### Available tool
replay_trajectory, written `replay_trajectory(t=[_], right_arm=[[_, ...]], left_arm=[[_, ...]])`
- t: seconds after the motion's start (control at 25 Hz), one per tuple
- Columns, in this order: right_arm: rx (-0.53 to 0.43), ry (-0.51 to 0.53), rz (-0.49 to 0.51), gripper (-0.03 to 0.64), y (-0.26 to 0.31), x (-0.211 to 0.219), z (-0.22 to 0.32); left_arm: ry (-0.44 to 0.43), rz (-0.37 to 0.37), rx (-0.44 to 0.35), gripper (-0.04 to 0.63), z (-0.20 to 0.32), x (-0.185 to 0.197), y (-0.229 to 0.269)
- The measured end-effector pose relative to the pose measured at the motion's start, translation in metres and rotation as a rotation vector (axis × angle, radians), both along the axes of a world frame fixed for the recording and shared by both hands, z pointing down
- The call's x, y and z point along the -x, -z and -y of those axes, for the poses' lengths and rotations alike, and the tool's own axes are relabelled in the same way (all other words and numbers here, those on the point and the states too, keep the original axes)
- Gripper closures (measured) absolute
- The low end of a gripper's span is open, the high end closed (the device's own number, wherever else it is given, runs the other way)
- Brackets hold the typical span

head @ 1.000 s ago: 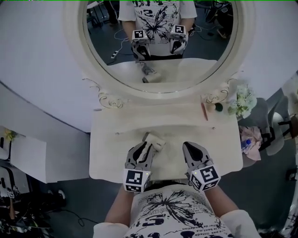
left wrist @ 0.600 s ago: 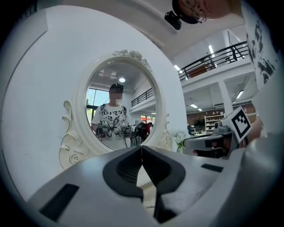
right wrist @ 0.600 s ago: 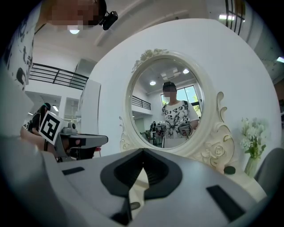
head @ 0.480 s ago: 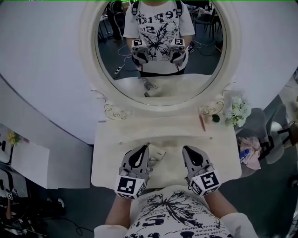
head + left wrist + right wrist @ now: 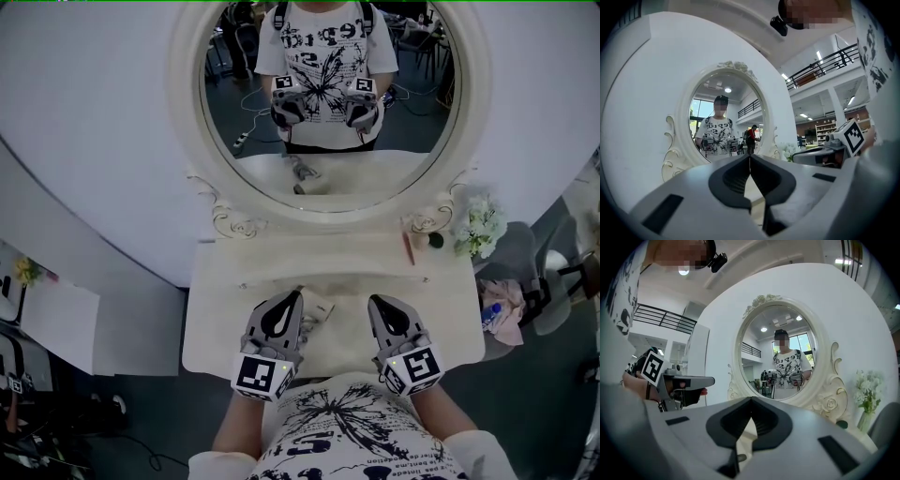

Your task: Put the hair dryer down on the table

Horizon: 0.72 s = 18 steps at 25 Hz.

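A cream hair dryer lies on the pale dressing table, between my two grippers. The left gripper sits just left of the dryer near the table's front edge, shut with nothing in its jaws; whether it touches the dryer I cannot tell. In the left gripper view its jaws meet at the tip, and the dryer is hidden there. My right gripper hovers to the dryer's right, also shut and empty; its tips touch in the right gripper view.
A big oval mirror in an ornate white frame stands at the table's back and reflects the person and both grippers. White flowers, a reddish stick and a small dark round thing sit at the back right. A chair with cloth is to the right.
The left gripper's jaws, apart around the hair dryer a second ago, have come shut and empty. The dryer stays lying on the table. The head camera has shifted a little.
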State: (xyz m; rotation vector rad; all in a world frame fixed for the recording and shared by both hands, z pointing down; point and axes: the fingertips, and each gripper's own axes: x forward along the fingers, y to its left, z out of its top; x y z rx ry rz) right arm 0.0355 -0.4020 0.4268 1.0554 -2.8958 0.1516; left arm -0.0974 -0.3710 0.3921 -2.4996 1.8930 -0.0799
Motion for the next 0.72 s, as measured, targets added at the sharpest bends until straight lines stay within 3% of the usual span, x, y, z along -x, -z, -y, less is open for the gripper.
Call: replay_trajectory(t=[0.72], right_arm=[[0.005,-0.012,-0.058,0.598,-0.0099,-0.0021,-0.0065]], left_arm=[[0.007,0.013,0.020,0.574,-0.0018,0.0016,-0.0048]])
